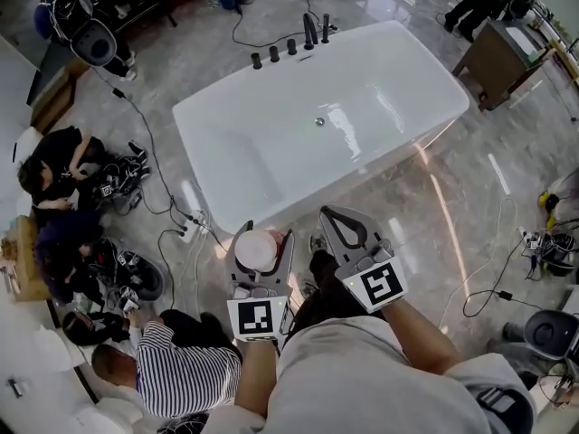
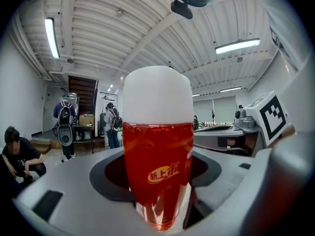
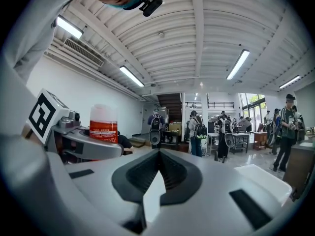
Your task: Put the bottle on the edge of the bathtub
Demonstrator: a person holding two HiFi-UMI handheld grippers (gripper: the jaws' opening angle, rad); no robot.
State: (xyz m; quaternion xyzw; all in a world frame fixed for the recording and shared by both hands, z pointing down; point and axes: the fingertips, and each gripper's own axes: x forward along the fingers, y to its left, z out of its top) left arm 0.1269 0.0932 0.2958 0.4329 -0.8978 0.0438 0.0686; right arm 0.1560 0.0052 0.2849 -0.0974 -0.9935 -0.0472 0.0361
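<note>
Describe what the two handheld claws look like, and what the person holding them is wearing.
Both the left claw and the right claw are pale grey plastic, with two curved jaws lined in black padding. Each carries a white cube printed with black square markers. The person wears a light-coloured short-sleeved shirt.

Bathtub near rim bare — open approach; faucet fittings crowd far rim; cables floor-left.
</note>
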